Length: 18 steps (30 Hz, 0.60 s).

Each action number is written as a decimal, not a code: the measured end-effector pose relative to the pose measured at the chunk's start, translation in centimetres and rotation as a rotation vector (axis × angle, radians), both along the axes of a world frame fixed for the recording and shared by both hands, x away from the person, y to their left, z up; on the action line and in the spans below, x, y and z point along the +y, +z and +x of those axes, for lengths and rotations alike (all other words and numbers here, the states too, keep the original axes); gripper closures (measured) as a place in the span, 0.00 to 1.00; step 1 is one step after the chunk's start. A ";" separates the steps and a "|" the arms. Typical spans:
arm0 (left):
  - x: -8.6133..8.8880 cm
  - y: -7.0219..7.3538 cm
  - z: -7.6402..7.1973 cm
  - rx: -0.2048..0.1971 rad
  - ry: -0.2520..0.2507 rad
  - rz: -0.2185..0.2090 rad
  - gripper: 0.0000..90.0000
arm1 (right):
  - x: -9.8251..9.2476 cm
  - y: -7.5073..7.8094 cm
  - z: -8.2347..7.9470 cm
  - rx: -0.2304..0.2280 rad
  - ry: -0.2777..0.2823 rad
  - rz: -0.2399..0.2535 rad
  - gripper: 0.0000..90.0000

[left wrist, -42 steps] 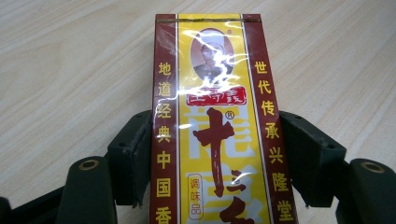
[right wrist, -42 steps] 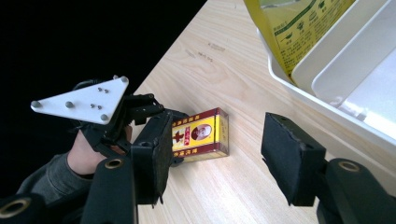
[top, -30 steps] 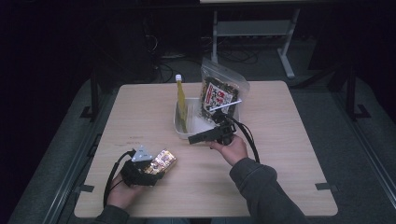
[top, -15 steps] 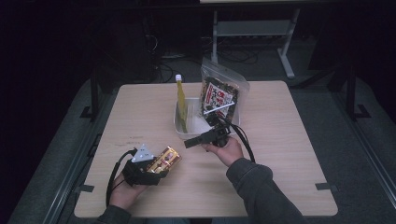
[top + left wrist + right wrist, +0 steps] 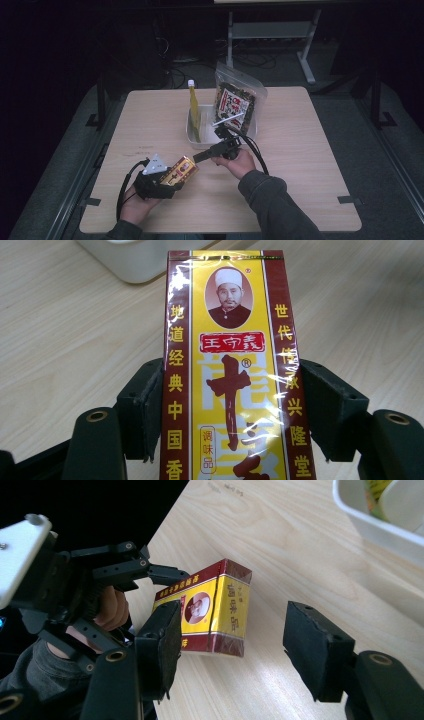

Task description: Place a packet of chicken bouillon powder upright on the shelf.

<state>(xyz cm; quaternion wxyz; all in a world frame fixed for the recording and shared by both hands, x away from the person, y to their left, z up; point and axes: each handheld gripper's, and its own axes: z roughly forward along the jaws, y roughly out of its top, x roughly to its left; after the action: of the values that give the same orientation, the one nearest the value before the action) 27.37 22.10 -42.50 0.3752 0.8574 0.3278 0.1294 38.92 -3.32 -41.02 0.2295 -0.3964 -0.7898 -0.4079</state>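
The left gripper [image 5: 167,177] is clamped on a yellow and maroon box [image 5: 180,170], near the front-left of the table [image 5: 310,150]. In the left gripper view the two black jaws press on the box's [image 5: 230,370] long maroon sides, and the box runs straight out ahead of them, away from the hand.

The right gripper [image 5: 207,153] sits near the middle of the table, just in front of a white tub [image 5: 192,135]. Its jaws stand apart with nothing between them, and they point left and toward the person, at the box. In the right gripper view the box's [image 5: 210,607] free end faces that gripper [image 5: 235,645], a little beyond the jaw tips and roughly in line with the gap; whether it floats clear of the tabletop or grazes it I cannot tell.

So the box lies to the left of and slightly nearer than the right gripper, long axis running from near-left to far-right, its loose end toward the right hand [image 5: 240,162]. My guess is a handover is coming: the right gripper needs only a short push along its own line to take that end, and it would have to close across the box's narrow width.

In the tub stand a yellow bottle [image 5: 193,107] and a clear snack bag [image 5: 235,102], both well clear of this exchange.
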 end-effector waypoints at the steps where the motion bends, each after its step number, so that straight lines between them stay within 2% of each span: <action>1: 0.0 0.0 0.0 -0.001 -0.001 0.001 0.36 | 0.1 -0.1 0.0 0.003 0.001 -0.001 0.44; 9: -0.3 0.3 -0.2 -0.015 -0.009 -0.010 0.36 | 1.0 -0.6 0.0 0.026 0.025 0.003 0.45; 18: -0.6 0.7 -0.4 -0.036 -0.025 -0.023 0.36 | 1.7 -1.3 0.1 0.073 0.048 0.024 0.49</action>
<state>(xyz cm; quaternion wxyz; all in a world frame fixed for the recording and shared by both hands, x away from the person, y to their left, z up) 26.98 21.52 -41.84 0.3925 0.8545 0.3118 0.1365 39.05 -1.65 -42.32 0.2726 -0.3893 -0.7851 -0.3973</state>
